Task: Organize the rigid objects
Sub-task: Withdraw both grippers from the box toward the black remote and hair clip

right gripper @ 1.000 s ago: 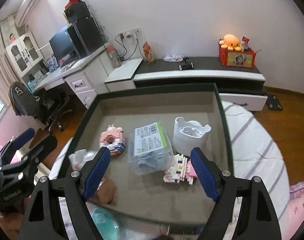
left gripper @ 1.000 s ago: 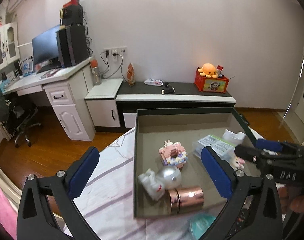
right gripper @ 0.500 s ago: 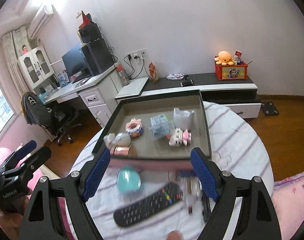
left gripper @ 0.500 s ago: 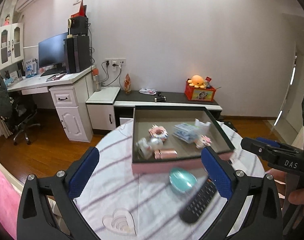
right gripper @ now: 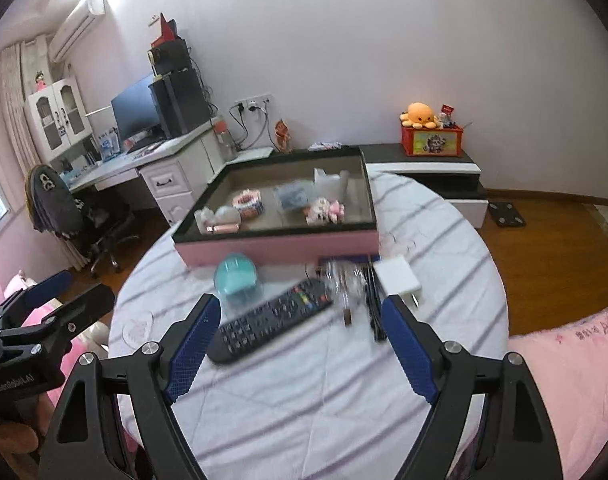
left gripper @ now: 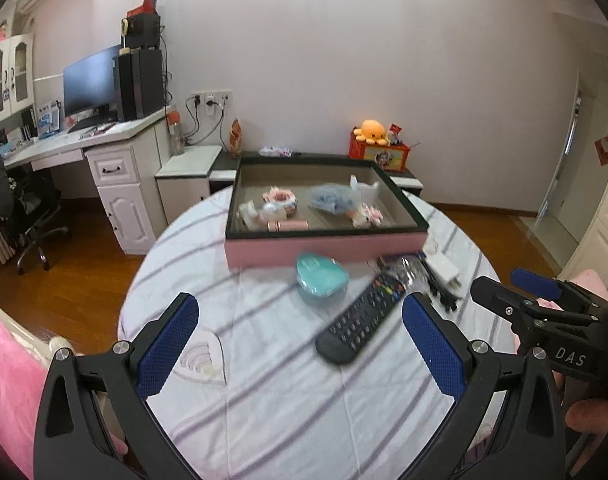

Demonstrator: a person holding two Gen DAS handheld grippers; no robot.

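A pink box with a dark rim (left gripper: 324, 246) (right gripper: 276, 246) stands at the far side of the round striped table. It holds block toys, a rose-gold cylinder (left gripper: 288, 225), a plastic bag and a white cup (left gripper: 362, 186). In front of it lie a teal case (left gripper: 322, 278) (right gripper: 236, 280), a black remote (left gripper: 360, 320) (right gripper: 272, 320), a white charger (left gripper: 444, 268) (right gripper: 398, 278) and black cables (right gripper: 374, 308). My left gripper (left gripper: 299, 304) (right gripper: 86, 286) hovers open over the near half of the table, holding nothing. Beside it, my right gripper (right gripper: 298, 304) (left gripper: 504, 286) is also open with nothing between its fingers.
A heart-shaped coaster (left gripper: 202, 360) lies at the table's near left. Pink bedding (right gripper: 564, 380) borders the table on the right. A desk with a monitor (left gripper: 90, 84), an office chair (left gripper: 32, 216) and a low cabinet with an orange plush (left gripper: 370, 130) line the far wall.
Both grippers have drawn back from above the box towards the table's near edge. The remote, the teal case and the charger have come into view. Both stay open.
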